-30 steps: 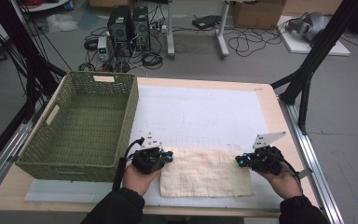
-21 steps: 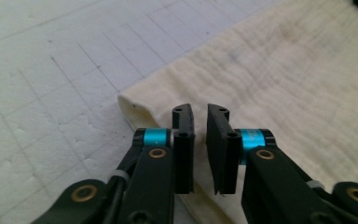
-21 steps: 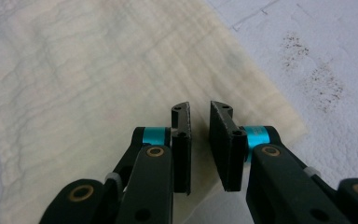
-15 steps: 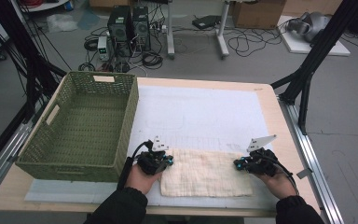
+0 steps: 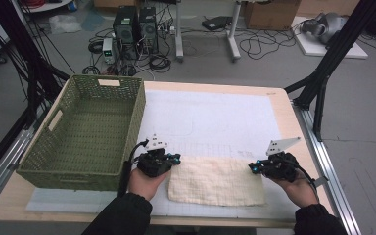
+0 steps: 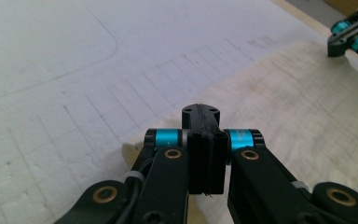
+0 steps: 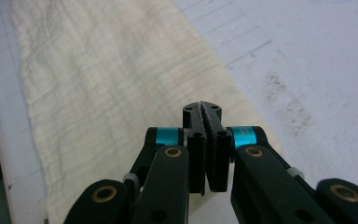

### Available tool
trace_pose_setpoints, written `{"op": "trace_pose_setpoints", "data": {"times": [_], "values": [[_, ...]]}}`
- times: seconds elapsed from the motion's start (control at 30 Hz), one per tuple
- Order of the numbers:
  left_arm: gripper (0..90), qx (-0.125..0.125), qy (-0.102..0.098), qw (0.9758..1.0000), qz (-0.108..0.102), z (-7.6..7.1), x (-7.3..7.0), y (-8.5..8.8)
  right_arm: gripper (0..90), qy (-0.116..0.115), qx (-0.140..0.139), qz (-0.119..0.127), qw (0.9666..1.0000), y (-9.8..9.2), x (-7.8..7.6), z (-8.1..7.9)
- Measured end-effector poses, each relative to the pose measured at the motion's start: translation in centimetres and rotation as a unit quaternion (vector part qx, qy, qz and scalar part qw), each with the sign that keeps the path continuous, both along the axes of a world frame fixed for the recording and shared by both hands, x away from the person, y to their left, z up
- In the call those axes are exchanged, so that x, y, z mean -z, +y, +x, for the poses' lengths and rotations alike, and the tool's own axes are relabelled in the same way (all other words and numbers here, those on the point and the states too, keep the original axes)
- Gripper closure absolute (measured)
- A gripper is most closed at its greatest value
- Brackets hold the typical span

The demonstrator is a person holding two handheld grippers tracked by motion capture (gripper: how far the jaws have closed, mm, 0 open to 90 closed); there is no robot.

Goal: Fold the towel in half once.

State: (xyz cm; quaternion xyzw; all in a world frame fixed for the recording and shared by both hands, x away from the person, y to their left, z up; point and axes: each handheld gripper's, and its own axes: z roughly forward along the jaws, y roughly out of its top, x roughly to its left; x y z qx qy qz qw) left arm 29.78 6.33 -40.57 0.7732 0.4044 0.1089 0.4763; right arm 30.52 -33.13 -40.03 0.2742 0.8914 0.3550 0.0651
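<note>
A light wooden tabletop (image 5: pixel 293 122), seen from above, carries a large white gridded mat (image 5: pixel 210 117). A green woven basket (image 5: pixel 85 129) stands on the tabletop at 9 o'clock, its near right corner just beside the left gripper. Beyond the tabletop, at 12 o'clock, computer towers (image 5: pixel 134 24) and loose cables (image 5: pixel 254 46) lie on the floor; black frame legs (image 5: pixel 323 73) rise at 2 o'clock. Nothing lies between the two grippers except the cloth.

A cream folded towel (image 5: pixel 218 180) lies flat on the mat at 6 o'clock, long side running left to right, near the front edge of the tabletop.

The left gripper (image 5: pixel 172 159), held in the person's left hand (image 5: pixel 144 181), sits at the towel's far left corner. In the left gripper view its jaws are pressed together, with the towel's corner (image 6: pixel 135 151) right under their tips; whether cloth is pinched between them cannot be told.

The right gripper (image 5: pixel 252 167), in the right hand (image 5: pixel 298 188), sits at the towel's far right corner. In the right gripper view its jaws are closed tip to tip over the towel's edge (image 7: pixel 242 109); a pinch of cloth cannot be made out.
</note>
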Motion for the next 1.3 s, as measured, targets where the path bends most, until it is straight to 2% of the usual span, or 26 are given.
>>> {"op": "trace_pose_setpoints", "data": {"times": [0.07, 0.1, 0.17, 0.2, 0.23, 0.27, 0.4, 0.47, 0.53, 0.6, 0.67, 0.7, 0.77, 0.83, 0.87, 0.97, 1.03, 1.07, 1.13, 1.17, 1.2, 1.27, 1.3], "values": [[89.6, -0.019, 0.000, 0.9998, -0.007, 0.5, 0.2, 0.0, 88.9, -0.003, 0.010, 0.008, 0.9999, -0.1, -0.3, 0.6], [89.6, -0.034, -0.007, 0.9994, -0.002, 1.0, 0.4, -0.1, 88.9, -0.004, 0.013, 0.009, 0.9999, -0.2, -0.4, 0.8], [89.5, -0.049, -0.001, 0.9987, 0.012, 1.7, 1.2, -0.3, 89.3, 0.004, 0.028, 0.009, 0.9996, -0.3, 0.0, 1.5], [89.5, -0.059, -0.003, 0.9978, 0.029, 2.3, 1.7, -0.4, 89.3, 0.006, 0.034, 0.006, 0.9994, -0.3, 0.2, 1.8], [89.5, -0.069, 0.000, 0.9970, 0.036, 2.6, 2.1, -0.4, 89.3, 0.012, 0.042, 0.002, 0.9991, -0.3, 0.7, 2.2], [89.5, -0.073, 0.007, 0.9968, 0.032, 3.0, 2.4, -0.5, 89.3, 0.015, 0.046, -0.004, 0.9988, -0.2, 1.2, 2.6], [88.3, -0.086, 0.016, 0.9945, 0.058, 3.8, 3.5, -1.0, 87.5, 0.031, 0.047, -0.016, 0.9983, 0.2, 2.6, 3.2], [81.9, -0.084, 0.004, 0.9942, 0.067, 3.6, 3.3, -0.9, 83.8, 0.023, 0.043, -0.006, 0.9988, 0.3, 2.4, 2.9], [78.6, -0.077, -0.004, 0.9949, 0.064, 3.1, 3.0, -0.8, 80.9, 0.012, 0.039, 0.000, 0.9992, 0.4, 2.0, 2.2], [76.3, -0.065, -0.015, 0.9952, 0.072, 2.4, 2.6, -0.8, 78.5, 0.006, 0.030, 0.012, 0.9995, 0.5, 1.7, 1.5], [76.0, -0.047, -0.015, 0.9953, 0.083, 1.8, 2.5, -1.1, 75.9, 0.012, 0.014, 0.020, 0.9996, 0.8, 1.8, 0.8], [76.0, -0.042, -0.017, 0.9955, 0.083, 1.6, 2.5, -1.1, 73.9, 0.016, 0.009, 0.015, 0.9997, 1.1, 2.1, 0.4], [76.2, -0.034, -0.005, 0.9960, 0.082, 1.3, 2.8, -1.2, 73.4, 0.024, -0.004, 0.009, 0.9997, 1.6, 2.5, -0.2], [76.5, -0.025, -0.004, 0.9958, 0.088, 0.8, 2.9, -1.2, 70.1, 0.036, -0.020, 0.020, 0.9989, 1.9, 2.7, -0.9], [76.5, -0.017, -0.004, 0.9964, 0.083, 0.3, 2.8, -1.2, 69.6, 0.039, -0.029, 0.024, 0.9986, 2.1, 2.6, -1.2], [76.4, 0.011, -0.011, 0.9945, 0.103, -1.0, 2.7, -1.5, 65.6, 0.034, -0.053, 0.027, 0.9977, 2.8, 2.6, -2.4], [76.2, 0.024, -0.011, 0.9938, 0.108, -1.8, 2.7, -1.3, 65.0, 0.030, -0.066, 0.023, 0.9971, 2.9, 2.6, -3.2], [76.2, 0.028, -0.004, 0.9940, 0.106, -2.1, 2.7, -1.0, 65.0, 0.029, -0.070, 0.021, 0.9969, 2.9, 2.6, -3.4], [75.5, 0.034, 0.016, 0.9941, 0.102, -2.3, 2.9, -0.4, 67.1, 0.031, -0.080, 0.011, 0.9962, 2.8, 2.7, -4.0], [76.4, 0.032, 0.019, 0.9941, 0.102, -2.4, 3.0, -0.3, 73.0, 0.029, -0.091, -0.011, 0.9954, 2.8, 3.0, -4.4], [78.5, 0.033, 0.025, 0.9942, 0.099, -2.4, 3.2, 0.0, 73.8, 0.028, -0.094, -0.017, 0.9950, 2.8, 3.1, -4.5], [83.9, 0.032, 0.030, 0.9953, 0.087, -2.7, 3.6, 0.4, 85.5, 0.029, -0.100, -0.014, 0.9944, 2.5, 3.2, -4.6], [85.9, 0.033, 0.031, 0.9952, 0.087, -2.7, 3.6, 0.5, 86.1, 0.031, -0.104, -0.018, 0.9940, 2.5, 3.1, -4.6]]}}
